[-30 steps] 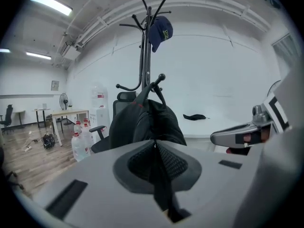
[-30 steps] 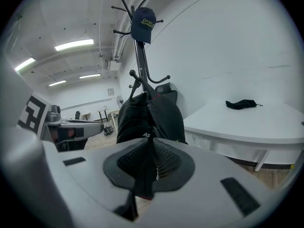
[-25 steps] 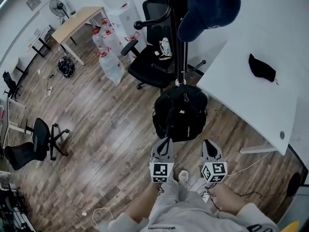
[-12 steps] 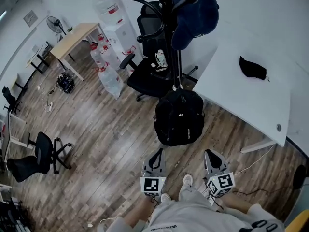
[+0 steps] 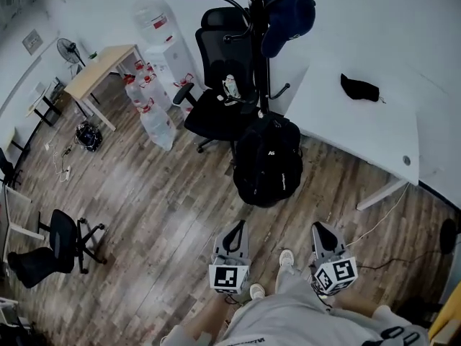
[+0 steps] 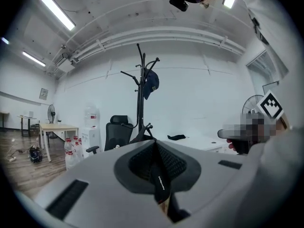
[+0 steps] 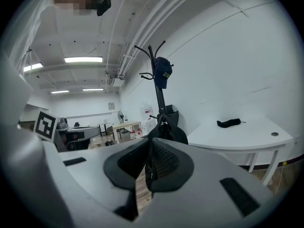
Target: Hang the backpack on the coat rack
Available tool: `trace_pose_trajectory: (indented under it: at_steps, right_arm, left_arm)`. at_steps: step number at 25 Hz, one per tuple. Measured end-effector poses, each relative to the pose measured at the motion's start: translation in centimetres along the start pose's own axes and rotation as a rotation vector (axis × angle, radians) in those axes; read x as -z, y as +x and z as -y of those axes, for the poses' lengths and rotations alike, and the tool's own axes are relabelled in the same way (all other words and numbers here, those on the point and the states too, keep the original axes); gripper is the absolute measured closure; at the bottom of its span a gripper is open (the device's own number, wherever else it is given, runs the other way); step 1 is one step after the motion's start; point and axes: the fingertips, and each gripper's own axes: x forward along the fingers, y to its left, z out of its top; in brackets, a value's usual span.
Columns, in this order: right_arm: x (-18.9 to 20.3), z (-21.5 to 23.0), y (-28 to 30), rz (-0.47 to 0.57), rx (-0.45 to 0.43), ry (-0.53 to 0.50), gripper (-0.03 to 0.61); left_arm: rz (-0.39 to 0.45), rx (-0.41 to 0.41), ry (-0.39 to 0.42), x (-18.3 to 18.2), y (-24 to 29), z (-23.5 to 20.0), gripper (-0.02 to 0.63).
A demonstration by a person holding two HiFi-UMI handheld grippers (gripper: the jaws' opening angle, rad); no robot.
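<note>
Hanging: backpack (image 5: 269, 161), low on the coat rack (image 5: 256, 20), base near the floor; whether it touches cannot be told. Left gripper (image 5: 234, 228) and right gripper (image 5: 321, 231): jaws closed, nothing between them, both well apart from the bag. Risk, as judged: a shallowly seated strap could slip off, and the one-sided load could tip the rack, which also carries a cap (image 5: 288, 9). Clearance: worktop (image 5: 360, 132) edge just right of the bag, office chair (image 5: 216, 85) close behind, open floor toward the person.
</note>
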Motion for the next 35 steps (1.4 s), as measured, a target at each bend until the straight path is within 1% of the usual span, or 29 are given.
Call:
trace_pose_trajectory:
  at_steps: [5, 9, 11, 17, 21, 25, 30, 35]
  right_arm:
    - [1.0, -2.9, -5.2, 0.005, 0.073, 0.000, 0.546]
    - [1.6, -4.0, -8.4, 0.004, 0.113, 0.002, 0.546]
    - [1.6, -4.5, -9.3, 0.006, 0.117, 0.002, 0.546]
    - [1.4, -5.2, -11.7, 0.027, 0.110, 0.018, 0.546]
    - [1.0, -5.5, -12.8, 0.020, 0.071, 0.006, 0.546]
    - [1.3, -5.0, -14.1, 0.021, 0.034, 0.030, 0.546]
    - [0.9, -4.0, -17.1, 0.038, -0.015, 0.047, 0.546]
    - [0.2, -2.1, -20.2, 0.048, -0.053, 0.029, 0.546]
  left_arm:
    - [-0.025, 0.025, -0.034, 0.7, -5.1, 0.2, 0.604]
    - [-0.001, 0.062, -0.035, 0.2, -7.4, 1.1, 0.604]
    - [0.002, 0.068, -0.038, 0.1, -8.2, 1.1, 0.604]
    - [-0.004, 0.036, -0.040, 0.2, -11.0, 1.6, 0.604]
    - [-0.016, 0.014, -0.034, -0.3, -12.0, 2.9, 0.604]
    - [-0.020, -0.011, -0.027, -0.3, -12.9, 5.1, 0.604]
    - [-0.025, -0.035, -0.041, -0.8, -14.2, 9.6, 0.604]
    - [-0.008, -0.058, -0.041, -1.9, -14.8, 13.9, 0.604]
